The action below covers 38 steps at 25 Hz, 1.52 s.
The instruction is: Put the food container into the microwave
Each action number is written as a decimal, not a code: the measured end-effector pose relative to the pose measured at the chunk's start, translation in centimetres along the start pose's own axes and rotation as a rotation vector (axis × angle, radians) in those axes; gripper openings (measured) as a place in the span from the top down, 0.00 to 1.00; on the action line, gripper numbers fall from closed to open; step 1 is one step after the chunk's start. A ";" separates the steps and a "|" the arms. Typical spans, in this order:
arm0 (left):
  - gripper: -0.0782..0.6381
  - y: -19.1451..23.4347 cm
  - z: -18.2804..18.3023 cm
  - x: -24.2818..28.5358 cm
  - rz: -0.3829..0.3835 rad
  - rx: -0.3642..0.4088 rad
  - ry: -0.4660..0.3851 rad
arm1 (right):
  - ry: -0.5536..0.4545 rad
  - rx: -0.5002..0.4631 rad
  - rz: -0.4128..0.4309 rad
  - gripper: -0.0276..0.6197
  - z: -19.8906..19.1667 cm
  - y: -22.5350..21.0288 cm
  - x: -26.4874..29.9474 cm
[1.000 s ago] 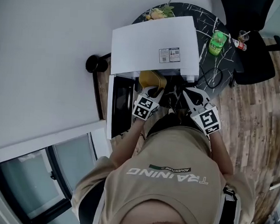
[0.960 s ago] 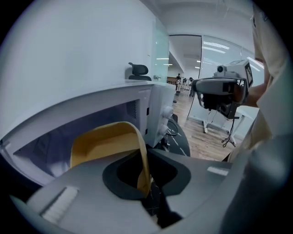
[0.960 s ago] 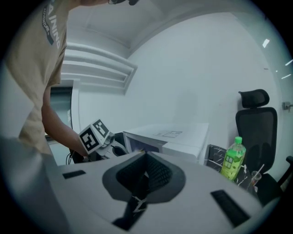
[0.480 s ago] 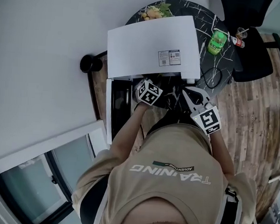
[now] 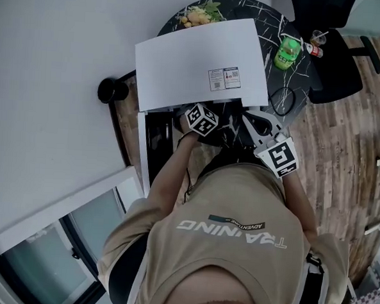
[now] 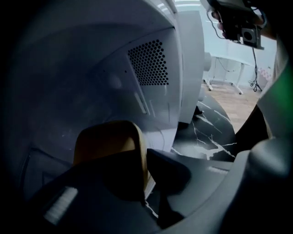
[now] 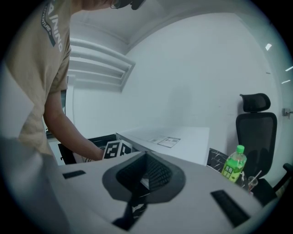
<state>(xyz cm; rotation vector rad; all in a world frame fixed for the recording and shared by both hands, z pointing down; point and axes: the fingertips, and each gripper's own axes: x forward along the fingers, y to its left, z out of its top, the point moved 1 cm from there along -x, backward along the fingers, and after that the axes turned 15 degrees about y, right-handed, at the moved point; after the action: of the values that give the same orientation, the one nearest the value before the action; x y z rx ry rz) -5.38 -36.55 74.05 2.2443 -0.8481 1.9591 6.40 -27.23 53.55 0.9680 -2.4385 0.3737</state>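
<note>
The yellow-brown food container [image 6: 107, 141] is inside the white microwave's cavity [image 6: 114, 87], and my left gripper [image 6: 144, 157] is shut on its rim. In the head view only the left gripper's marker cube [image 5: 201, 118] shows at the microwave's mouth. The container is hidden there under the microwave's top [image 5: 199, 62]. The microwave door [image 5: 153, 146] hangs open to the left. My right gripper [image 5: 251, 122] is held in front of the microwave to the right, over the black marble table [image 5: 289, 96]. Its jaws are shut with nothing between them [image 7: 145, 176].
A green bottle [image 5: 284, 52] and a small red-capped bottle [image 5: 310, 50] stand on the table right of the microwave. A black cable [image 5: 284, 99] lies near the table's edge. A black office chair [image 7: 256, 123] stands behind. Flowers [image 5: 197, 15] sit at the table's far side.
My left gripper has moved forward into the microwave with the container, which has gone out of sight under the microwave's top in the head view. The right gripper has hardly moved.
</note>
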 end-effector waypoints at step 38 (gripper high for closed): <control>0.88 -1.0 -3.2 -11.6 0.323 -0.020 -0.250 | 0.006 -0.025 0.036 0.94 0.1 3.8 -0.2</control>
<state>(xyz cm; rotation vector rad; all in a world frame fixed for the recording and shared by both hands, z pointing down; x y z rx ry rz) -8.39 -30.19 64.19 2.5093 -1.3270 1.7881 3.84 -24.44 53.12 0.9122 -2.4519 0.3570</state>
